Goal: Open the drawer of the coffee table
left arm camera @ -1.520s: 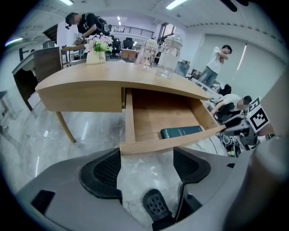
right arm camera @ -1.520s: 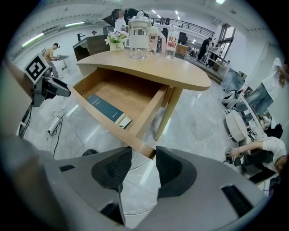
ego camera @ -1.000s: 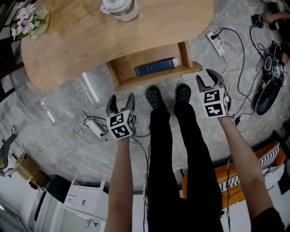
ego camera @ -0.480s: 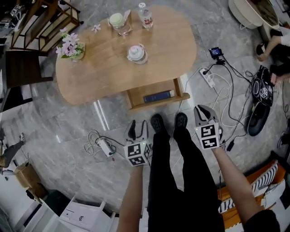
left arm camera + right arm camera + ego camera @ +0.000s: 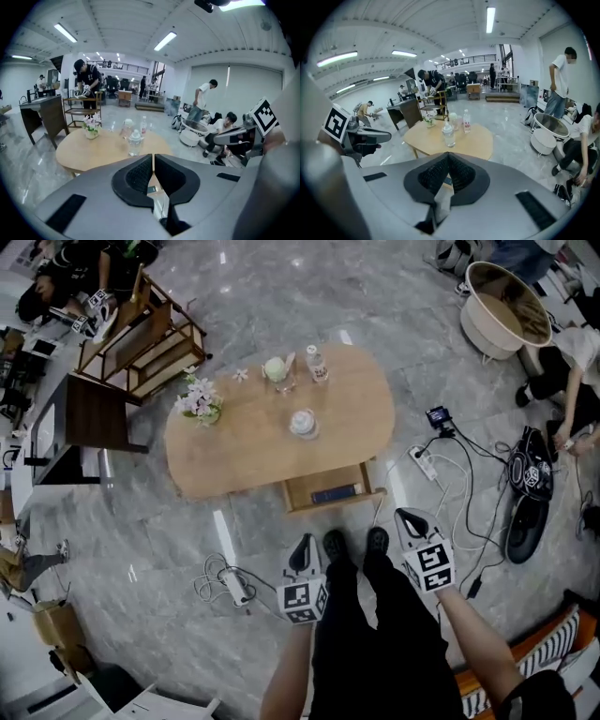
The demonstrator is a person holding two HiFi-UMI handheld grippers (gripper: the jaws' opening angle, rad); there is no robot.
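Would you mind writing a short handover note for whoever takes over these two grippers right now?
Left gripper: shut and empty, held in the air, touching nothing.
Right gripper: shut and empty, likewise touching nothing.
Coffee table: just ahead of both grippers. Its drawer stands pulled out on the near side, with a dark blue book lying in it.
Done: the drawer is open.
Left: nothing obvious; perhaps check that the drawer is out far enough.

One coffee table (image 5: pixel 246 444), one drawer (image 5: pixel 336 505), one book (image 5: pixel 336 492), two tools (image 5: pixel 302 546) (image 5: pixel 407 517)
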